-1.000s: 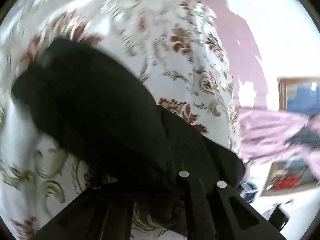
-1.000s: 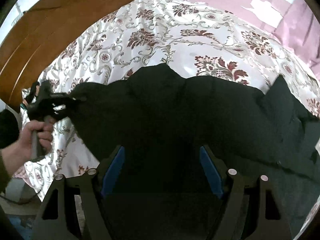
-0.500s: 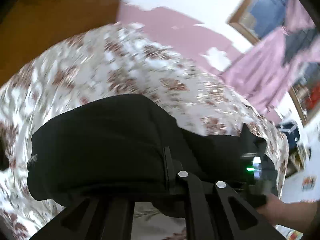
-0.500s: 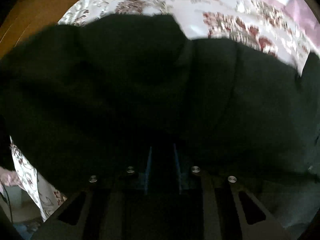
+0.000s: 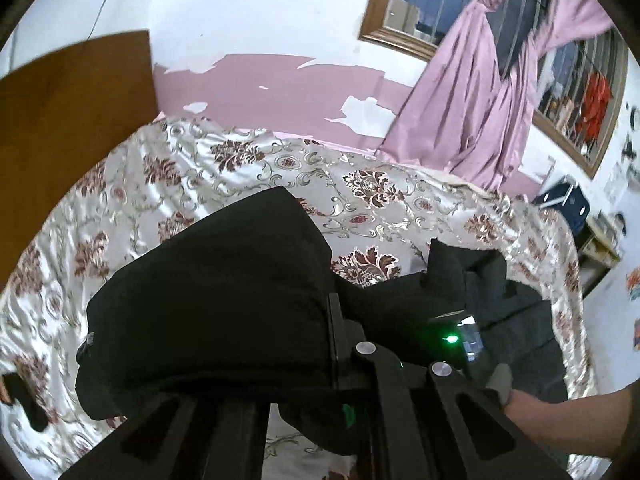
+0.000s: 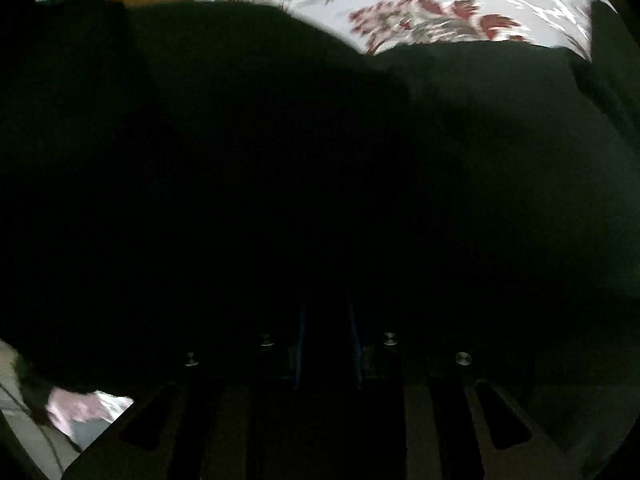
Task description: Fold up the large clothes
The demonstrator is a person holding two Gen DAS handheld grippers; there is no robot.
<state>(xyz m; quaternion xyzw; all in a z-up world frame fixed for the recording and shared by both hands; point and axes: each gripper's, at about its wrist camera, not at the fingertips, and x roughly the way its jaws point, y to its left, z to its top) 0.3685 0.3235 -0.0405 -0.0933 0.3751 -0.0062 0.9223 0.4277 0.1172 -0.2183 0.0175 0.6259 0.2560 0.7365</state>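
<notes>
A large black garment (image 5: 224, 304) hangs over the floral bedspread (image 5: 280, 176). In the left wrist view my left gripper (image 5: 332, 344) is shut on a fold of it, and the cloth drapes over the fingers. My right gripper (image 5: 460, 340), with a green light, shows at the right, gripping the garment's other part. In the right wrist view the black garment (image 6: 280, 160) fills almost the whole frame. My right gripper (image 6: 326, 344) stands with its blue pads (image 6: 300, 344) close together on the cloth.
A wooden headboard (image 5: 68, 120) stands at the bed's left end. A pink and white wall (image 5: 280, 76), pink curtains (image 5: 492, 92) and framed windows (image 5: 408, 4) lie beyond the bed. A dark blue box (image 5: 564, 200) sits by the far right.
My right gripper closed on the garment, which now covers its view. My left gripper lifted and swung, bringing the wall, windows and right gripper into view.
</notes>
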